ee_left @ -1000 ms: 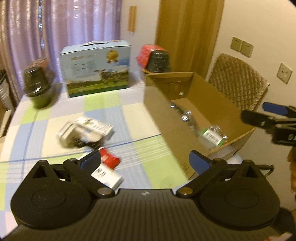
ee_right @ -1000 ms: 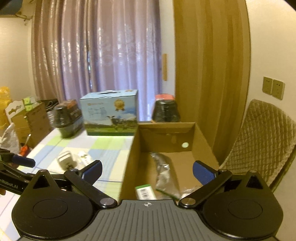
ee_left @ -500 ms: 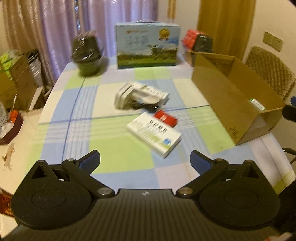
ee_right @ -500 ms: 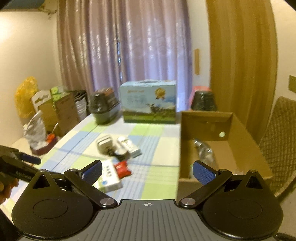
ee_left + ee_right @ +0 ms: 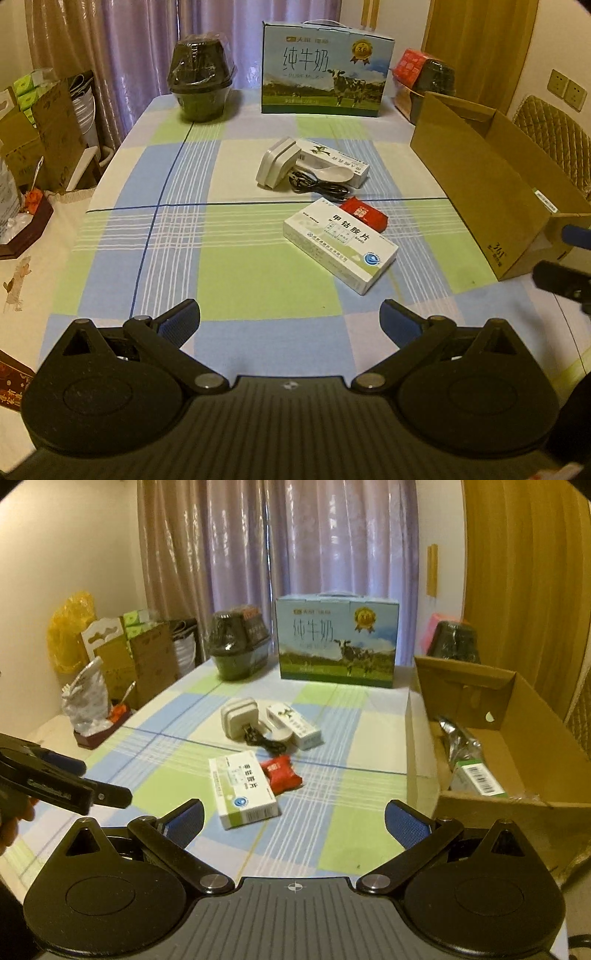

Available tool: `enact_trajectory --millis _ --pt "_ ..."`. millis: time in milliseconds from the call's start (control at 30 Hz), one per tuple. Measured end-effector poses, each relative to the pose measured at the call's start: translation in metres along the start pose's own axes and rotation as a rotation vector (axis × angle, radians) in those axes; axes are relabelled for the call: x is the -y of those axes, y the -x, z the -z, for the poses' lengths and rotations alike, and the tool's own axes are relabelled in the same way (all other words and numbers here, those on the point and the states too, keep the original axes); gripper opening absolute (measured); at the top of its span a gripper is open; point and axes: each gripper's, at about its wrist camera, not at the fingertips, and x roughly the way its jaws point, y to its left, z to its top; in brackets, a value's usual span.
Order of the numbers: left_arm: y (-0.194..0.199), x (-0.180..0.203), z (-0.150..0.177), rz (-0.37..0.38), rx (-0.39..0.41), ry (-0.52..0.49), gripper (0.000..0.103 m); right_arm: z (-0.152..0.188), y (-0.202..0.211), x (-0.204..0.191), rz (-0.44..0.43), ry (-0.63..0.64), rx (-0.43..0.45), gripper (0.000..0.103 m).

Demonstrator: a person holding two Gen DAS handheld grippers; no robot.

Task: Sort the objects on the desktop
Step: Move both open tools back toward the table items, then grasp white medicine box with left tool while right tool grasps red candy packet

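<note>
A white medicine box lies mid-table with a small red packet at its far corner. Behind them sit a white charger block with a black cable, a white spoon and a long white carton. An open cardboard box at the right holds a silver bag and a green-edged carton. My left gripper is open above the near table edge. My right gripper is open too, nothing in either.
At the table's back stand a blue milk carton case, a dark wrapped pot and a red-and-black package. Boxes and bags crowd the floor at left. A quilted chair is behind the cardboard box.
Both grippers have pulled back from the cardboard box and swung left toward the table's middle. The loose items are now in front of both. Both stay open.
</note>
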Motion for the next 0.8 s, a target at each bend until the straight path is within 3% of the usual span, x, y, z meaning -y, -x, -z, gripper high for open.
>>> enact_trajectory --millis 200,367,600,800 --pt "-0.02 -0.005 -0.002 0.002 -0.019 0.019 0.102 0.009 -0.038 0.0 -0.003 0.035 -0.05 0.101" --pt "-0.04 -0.01 -0.006 0.03 -0.023 0.046 0.102 0.013 -0.068 0.002 -0.075 0.06 -0.073 0.098" --pt "-0.072 -0.016 -0.01 0.018 -0.036 0.068 0.102 0.017 -0.111 0.0 -0.103 0.092 -0.126 0.063" --pt "-0.09 -0.022 -0.011 0.019 -0.055 0.073 0.102 0.013 -0.139 0.007 -0.134 0.052 -0.126 0.056"
